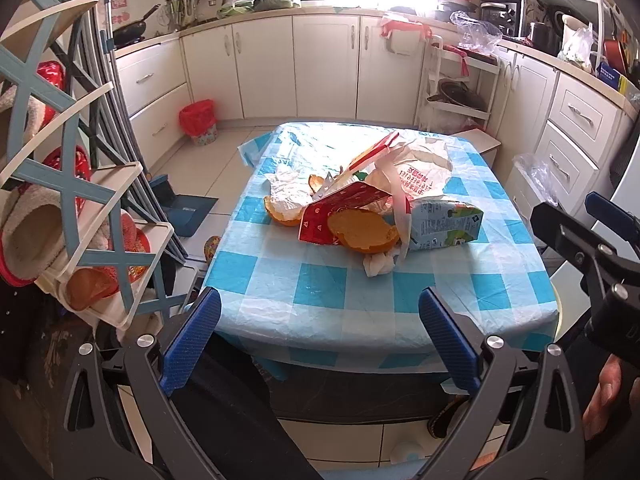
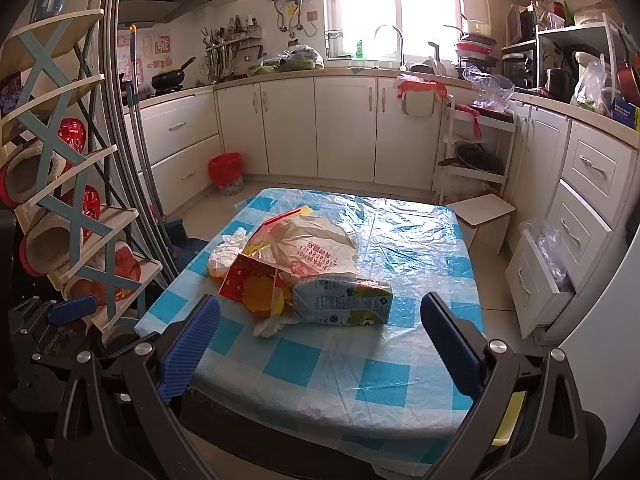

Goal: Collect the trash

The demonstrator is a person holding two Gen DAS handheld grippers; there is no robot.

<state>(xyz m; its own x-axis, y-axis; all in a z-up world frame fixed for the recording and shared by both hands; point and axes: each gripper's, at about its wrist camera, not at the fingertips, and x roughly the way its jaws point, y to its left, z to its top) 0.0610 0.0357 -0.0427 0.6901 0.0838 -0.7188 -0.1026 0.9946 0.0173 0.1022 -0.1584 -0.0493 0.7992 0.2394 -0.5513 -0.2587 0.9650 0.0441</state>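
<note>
Checked tabletop (image 1: 360, 292) carries a milk carton (image 1: 444, 224) and peels; left gripper (image 1: 320, 336) and right gripper (image 2: 320, 344) hover with fingers wide, holding nothing.

Left wrist view from the table's (image 1: 312, 304) near edge, angled down, facing the window, right wrist view perhaps slightly higher and further right, both sharing the trash pile (image 2: 304, 276), table, cabinets (image 2: 344, 128)

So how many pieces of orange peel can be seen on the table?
3 visible: a large peel at the front of the pile, one at its left edge, and a small piece behind. More may be hidden under the white bag.
</note>
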